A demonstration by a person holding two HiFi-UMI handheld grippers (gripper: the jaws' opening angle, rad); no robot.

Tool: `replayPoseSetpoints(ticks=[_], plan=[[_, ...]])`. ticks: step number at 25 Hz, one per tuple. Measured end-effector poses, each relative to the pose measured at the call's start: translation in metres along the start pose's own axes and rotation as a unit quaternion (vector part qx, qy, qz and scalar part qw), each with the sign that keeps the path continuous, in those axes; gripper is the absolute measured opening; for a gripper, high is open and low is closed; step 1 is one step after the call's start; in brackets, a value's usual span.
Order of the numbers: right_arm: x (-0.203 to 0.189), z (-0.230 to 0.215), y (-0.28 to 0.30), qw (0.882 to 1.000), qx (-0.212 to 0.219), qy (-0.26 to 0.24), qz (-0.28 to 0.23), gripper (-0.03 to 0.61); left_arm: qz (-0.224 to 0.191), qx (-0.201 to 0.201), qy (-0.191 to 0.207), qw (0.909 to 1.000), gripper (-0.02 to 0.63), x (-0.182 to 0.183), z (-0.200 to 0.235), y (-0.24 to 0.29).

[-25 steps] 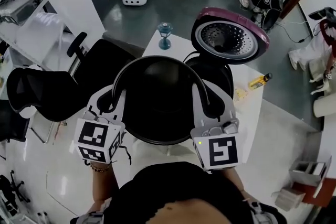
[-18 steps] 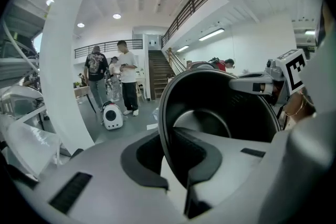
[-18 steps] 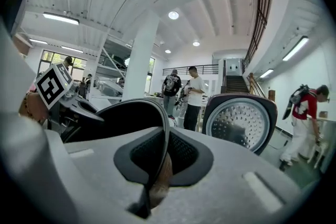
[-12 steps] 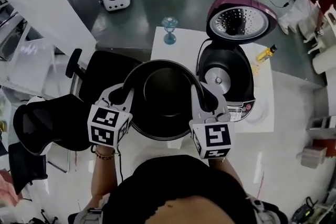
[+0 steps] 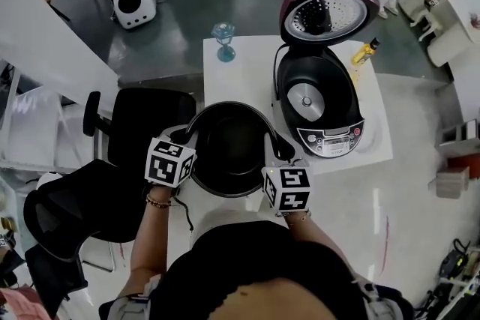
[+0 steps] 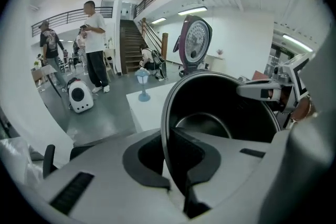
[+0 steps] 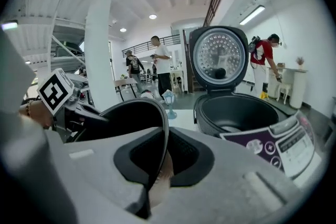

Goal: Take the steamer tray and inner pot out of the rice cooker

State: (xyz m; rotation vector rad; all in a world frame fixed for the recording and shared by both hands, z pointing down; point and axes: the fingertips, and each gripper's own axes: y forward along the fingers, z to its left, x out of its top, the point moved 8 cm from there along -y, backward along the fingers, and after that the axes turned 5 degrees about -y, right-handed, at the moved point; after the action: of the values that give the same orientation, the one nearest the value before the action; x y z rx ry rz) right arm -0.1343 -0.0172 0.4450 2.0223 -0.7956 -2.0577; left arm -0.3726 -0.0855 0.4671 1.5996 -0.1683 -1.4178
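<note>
Evidently the step in hand is setting the inner pot (image 5: 229,152) down on the counter (image 5: 241,71), left of the open rice cooker (image 5: 319,107), whose well is empty. No steamer tray shows in any view. The pot hangs over the near left corner of the counter, and I cannot tell whether its base touches the top.

To do this well, both sides should come down together so the rim stays level. The pot would be better placed further in, toward the far side and the right, because here part of it seems to overhang the edge. Neither grip should loosen until the base sits flat, and it then seems safest to release one side at a time. The small blue goblet (image 5: 223,41) at the far edge is well apart and no hindrance.

The left gripper (image 5: 189,139) is clenched on the pot's left rim, the thin wall pinched between its jaws. The right gripper (image 5: 278,151) grasps the opposite rim in the same way, its jaws clamped on the wall. Both forearms reach out from the body, roughly parallel. Both grippers slope forward and down, the left more steeply, with their marker cubes nearest the person.
</note>
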Motion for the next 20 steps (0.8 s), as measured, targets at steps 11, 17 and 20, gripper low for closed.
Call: replayPoseSetpoints(ticks=[11, 17, 20], plan=[[-0.048, -0.016, 0.023, 0.994, -0.036, 0.081, 0.056, 0.025, 0.064, -0.039, 0.054, 0.9957, 0.011, -0.001, 0.004, 0.062], [-0.058, -0.022, 0.03, 0.99, -0.043, 0.111, 0.074, 0.025, 0.078, -0.054, 0.051, 0.9942, 0.009, -0.002, 0.006, 0.084], [-0.059, -0.026, 0.033, 0.989, -0.048, 0.119, 0.078, 0.025, 0.085, -0.059, 0.058, 0.993, 0.009, 0.001, 0.006, 0.089]])
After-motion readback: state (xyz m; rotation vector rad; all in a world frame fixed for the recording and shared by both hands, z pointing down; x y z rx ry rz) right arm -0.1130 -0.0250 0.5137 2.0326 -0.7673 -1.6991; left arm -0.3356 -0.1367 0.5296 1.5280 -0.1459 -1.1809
